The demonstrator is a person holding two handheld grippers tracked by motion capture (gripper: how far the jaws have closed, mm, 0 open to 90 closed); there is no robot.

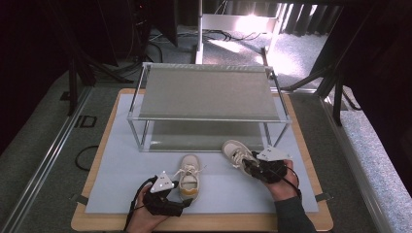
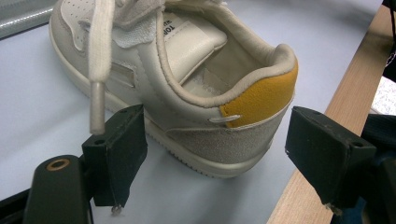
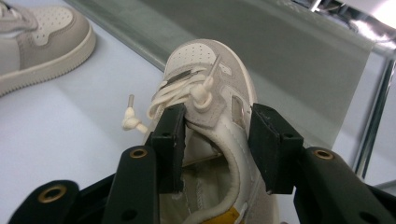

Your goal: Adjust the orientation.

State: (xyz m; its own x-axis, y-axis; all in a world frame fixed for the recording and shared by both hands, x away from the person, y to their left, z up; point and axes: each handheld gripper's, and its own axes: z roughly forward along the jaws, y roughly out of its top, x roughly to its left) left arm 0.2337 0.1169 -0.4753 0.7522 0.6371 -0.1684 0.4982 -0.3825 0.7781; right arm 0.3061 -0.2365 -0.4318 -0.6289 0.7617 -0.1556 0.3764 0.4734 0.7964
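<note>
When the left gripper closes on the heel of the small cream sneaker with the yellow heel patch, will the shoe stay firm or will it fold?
The cream sneaker with the yellow heel patch will probably hold its shape low down, since its thick rubber sole looks stiff. Its padded collar may squash somewhat. The loose white lace will likely dangle and swing. The left gripper stands open around the heel.

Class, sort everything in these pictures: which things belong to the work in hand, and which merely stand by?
In the job:
- left gripper
- right gripper
- cream sneaker with yellow heel
- matching cream sneaker near the rack

Standing by:
- two-tier metal-framed rack
- pale mat
- wooden table
</note>
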